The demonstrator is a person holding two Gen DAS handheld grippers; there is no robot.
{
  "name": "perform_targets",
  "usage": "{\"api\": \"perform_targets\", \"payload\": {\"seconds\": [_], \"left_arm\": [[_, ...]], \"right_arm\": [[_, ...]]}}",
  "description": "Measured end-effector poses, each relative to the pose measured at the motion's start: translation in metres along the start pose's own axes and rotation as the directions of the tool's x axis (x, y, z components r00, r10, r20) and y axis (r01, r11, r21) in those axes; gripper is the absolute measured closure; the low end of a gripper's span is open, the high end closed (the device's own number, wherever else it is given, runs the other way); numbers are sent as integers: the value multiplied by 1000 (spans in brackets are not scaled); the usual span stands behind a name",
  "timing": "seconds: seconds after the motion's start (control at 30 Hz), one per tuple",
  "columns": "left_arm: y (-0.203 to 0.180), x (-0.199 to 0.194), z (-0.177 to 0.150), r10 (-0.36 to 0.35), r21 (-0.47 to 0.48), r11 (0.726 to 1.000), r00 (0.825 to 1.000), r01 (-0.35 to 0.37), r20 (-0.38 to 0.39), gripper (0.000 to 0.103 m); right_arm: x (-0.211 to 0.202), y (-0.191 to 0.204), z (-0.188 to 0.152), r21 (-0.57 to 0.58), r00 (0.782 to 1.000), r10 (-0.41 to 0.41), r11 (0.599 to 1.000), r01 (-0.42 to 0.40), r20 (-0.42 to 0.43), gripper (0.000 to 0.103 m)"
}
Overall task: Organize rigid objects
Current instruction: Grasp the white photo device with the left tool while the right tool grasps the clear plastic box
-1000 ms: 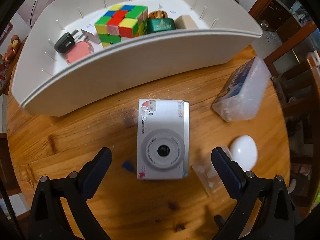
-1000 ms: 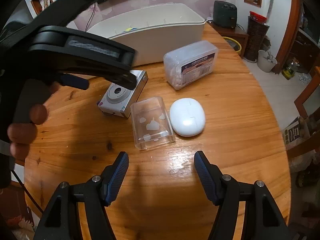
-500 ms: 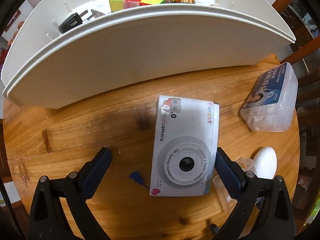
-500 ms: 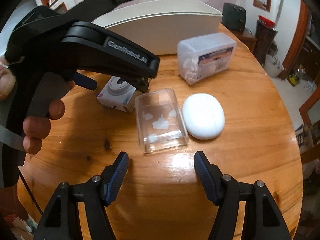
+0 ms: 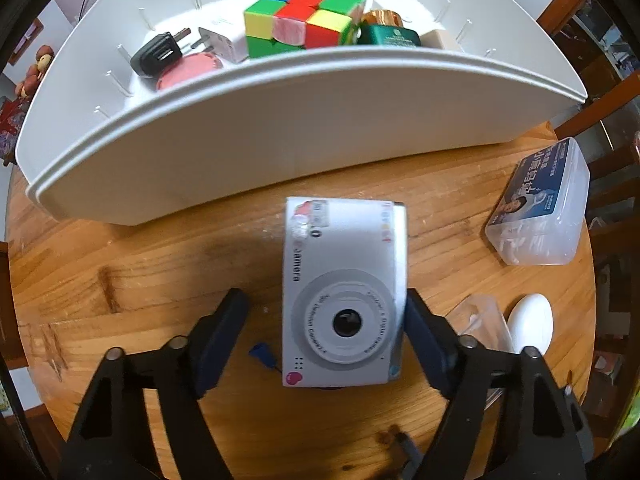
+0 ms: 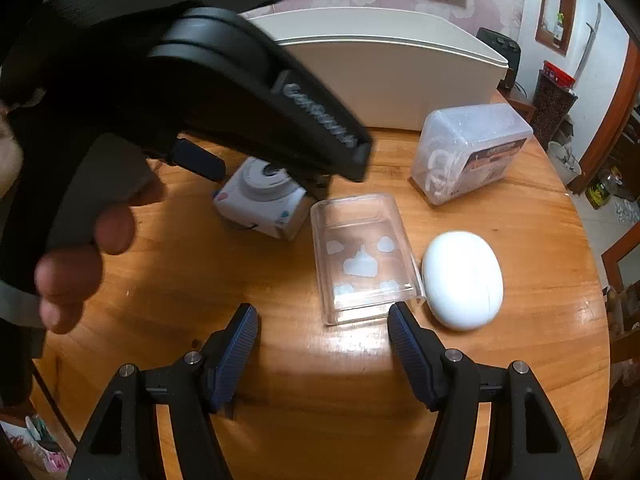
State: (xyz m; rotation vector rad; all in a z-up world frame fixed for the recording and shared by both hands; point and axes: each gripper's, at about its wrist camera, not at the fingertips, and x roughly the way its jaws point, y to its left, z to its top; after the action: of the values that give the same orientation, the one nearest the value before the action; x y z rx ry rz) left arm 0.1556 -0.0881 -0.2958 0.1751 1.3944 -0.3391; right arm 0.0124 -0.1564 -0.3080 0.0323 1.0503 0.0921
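Since the earlier pictures, the left gripper (image 5: 326, 334) has come closer to the small white toy camera with a round grey lens (image 5: 344, 292), and its jaws have narrowed around it. One blue pad touches the camera's right side. The other pad is near the left side with a little gap, so the jaws are partly open and not yet squeezing.

That camera lies flat on the round wooden worktop (image 5: 160, 272), just in front of the big white plastic bin (image 5: 280, 136). Inside the bin sit a bright puzzle cube (image 5: 304, 20), a black plug (image 5: 156, 54), a pink round lid (image 5: 188, 72) and a green tin (image 5: 390, 36).

The right gripper (image 6: 322, 344) hangs open over the worktop. Its right pad is just beside the clear plastic box with white shapes (image 6: 362, 256). A white egg-shaped case (image 6: 462, 278) lies next to that box, and a clear tub with a blue label (image 6: 470, 158) stands farther back.

The step in hand looks like picking up the camera. Next, the left jaws should probably close all the way, lift it over the bin's front wall, and set it down in a free spot.
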Motion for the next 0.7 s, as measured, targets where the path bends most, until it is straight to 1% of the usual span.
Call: {"api": "perform_targets", "payload": {"seconds": [0.2,0.23,0.27,0.33,0.37,0.43,0.57,0.63,0.7], "left_arm": [[13,-6,-2,-10,4,1000,1000,10,10,37],[13,-7,-3,-14,8,1000,1000,14,13,42],[22,-6,-3,-14,17,1000,1000,14,12,42],[27,-7,-2,-15,19,1000,1000,15,13,42],[28,-7,-3,-16,18,1000,1000,16,15,42],[30,-8,-6,-15,21,1000,1000,14,15,42],[36,-8,-9,-13,12,1000,1000,13,11,42],[31,-6,-18,-12,7,1000,1000,12,11,42],[25,-1,-17,-10,2,1000,1000,10,10,42]], "right_arm": [[-3,7,-2,-45,1000,-12,999,12,17,34],[-4,10,-3,-69,1000,-17,997,18,23,34],[-7,17,-7,-92,999,-28,995,31,27,34],[-6,22,-13,-112,998,-61,992,63,23,34],[-5,22,-12,-103,998,-64,993,64,1,34],[-6,18,-14,-66,999,-49,997,49,5,33],[-6,18,-13,-62,998,-56,996,57,12,32],[-5,20,-11,-65,998,-59,996,59,10,28],[-2,18,-6,-57,998,-59,997,59,5,24]]}}
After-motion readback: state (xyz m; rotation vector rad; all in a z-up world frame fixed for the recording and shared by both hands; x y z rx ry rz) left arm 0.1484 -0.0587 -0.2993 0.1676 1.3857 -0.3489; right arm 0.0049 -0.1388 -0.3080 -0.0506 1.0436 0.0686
